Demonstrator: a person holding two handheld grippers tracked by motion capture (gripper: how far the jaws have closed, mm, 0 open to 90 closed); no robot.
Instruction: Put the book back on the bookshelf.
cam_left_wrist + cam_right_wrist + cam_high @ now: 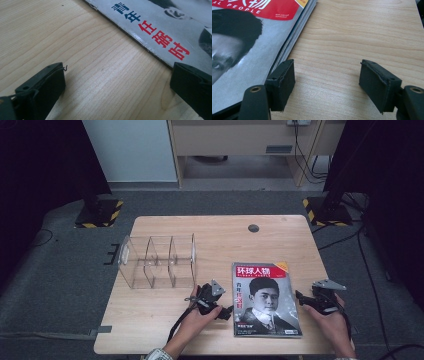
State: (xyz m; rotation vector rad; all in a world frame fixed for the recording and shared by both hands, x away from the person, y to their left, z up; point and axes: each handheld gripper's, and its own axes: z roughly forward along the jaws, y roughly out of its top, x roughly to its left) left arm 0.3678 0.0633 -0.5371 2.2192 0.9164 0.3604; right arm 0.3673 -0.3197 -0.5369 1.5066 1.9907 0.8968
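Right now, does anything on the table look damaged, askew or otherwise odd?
Only minor wear: the magazine has a scuffed, whitened spine edge, seen in the left gripper view. It lies flat between the open grippers, and the clear organizer stands upright.

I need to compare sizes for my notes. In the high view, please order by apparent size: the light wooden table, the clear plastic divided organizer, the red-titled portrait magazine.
1. Light wooden table
Unranked: the clear plastic divided organizer and the red-titled portrait magazine look similar in size.

Magazine (266, 300) on table (165, 315), right of organizer (157, 261).
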